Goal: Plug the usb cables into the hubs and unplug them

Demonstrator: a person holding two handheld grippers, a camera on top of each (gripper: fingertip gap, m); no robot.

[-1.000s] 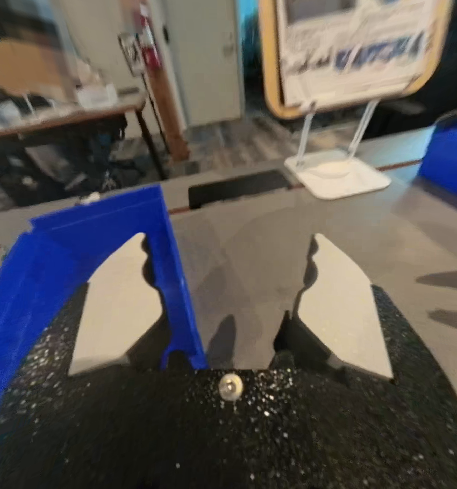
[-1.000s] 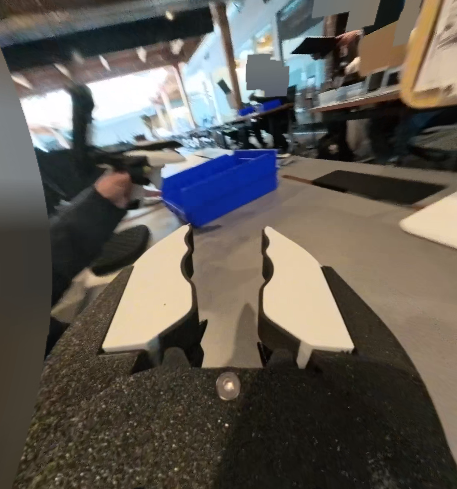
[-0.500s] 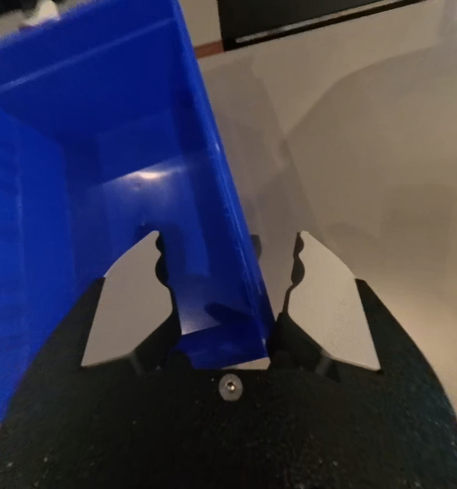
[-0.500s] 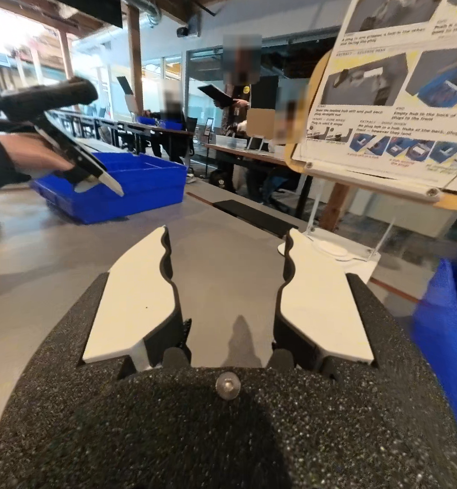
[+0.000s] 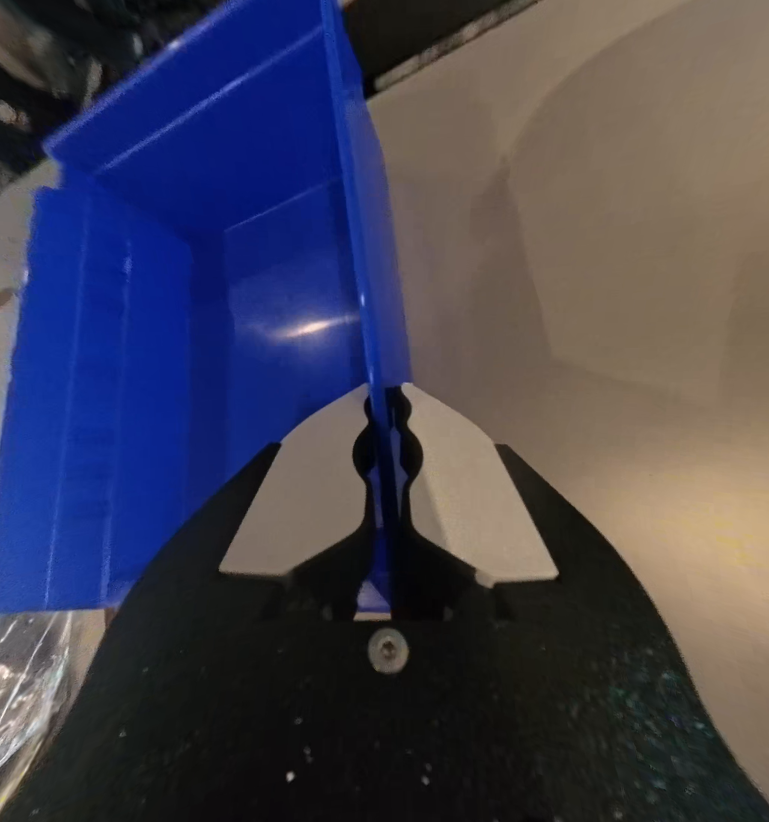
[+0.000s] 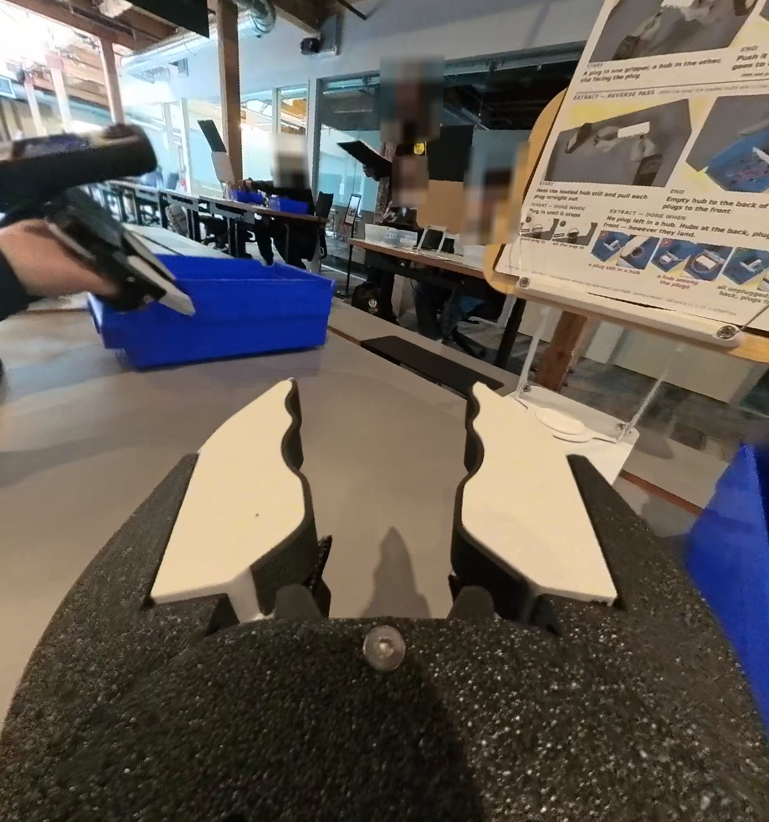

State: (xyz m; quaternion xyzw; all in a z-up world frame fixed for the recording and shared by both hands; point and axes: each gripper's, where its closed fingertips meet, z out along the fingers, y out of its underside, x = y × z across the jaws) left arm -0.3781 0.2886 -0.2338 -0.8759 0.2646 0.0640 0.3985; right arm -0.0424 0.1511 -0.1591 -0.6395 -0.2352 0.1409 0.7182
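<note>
Table [image 6: 84,445]: grey top, bare under and ahead of the right fingers; no cable or hub lies on the stretch in view.

Instruction board [image 6: 667,178]: on a clear stand, ahead and right of the right fingers (writing not transcribed).

Blue bin [image 5: 196,311]: ahead of the left fingers, its side wall running straight between them; the interior that shows is empty. In the right wrist view the same bin [image 6: 240,307] sits well ahead and left of the right fingers.

Second blue bin [image 6: 747,556]: partly seen, just right of the right fingers; contents hidden.

Left gripper [image 5: 385,400]: fingers closed on the blue bin's wall, pinching it edge-on.

Right gripper [image 6: 380,409]: fingers spread wide, holding nothing, hovering over the table.

USB cables and hubs: none visible in either view, so their place cannot be told.

Progress, as judged: nothing plugged or unplugged is evident; the bin is only being handled. All plugging and unplugging appears outstanding.
</note>
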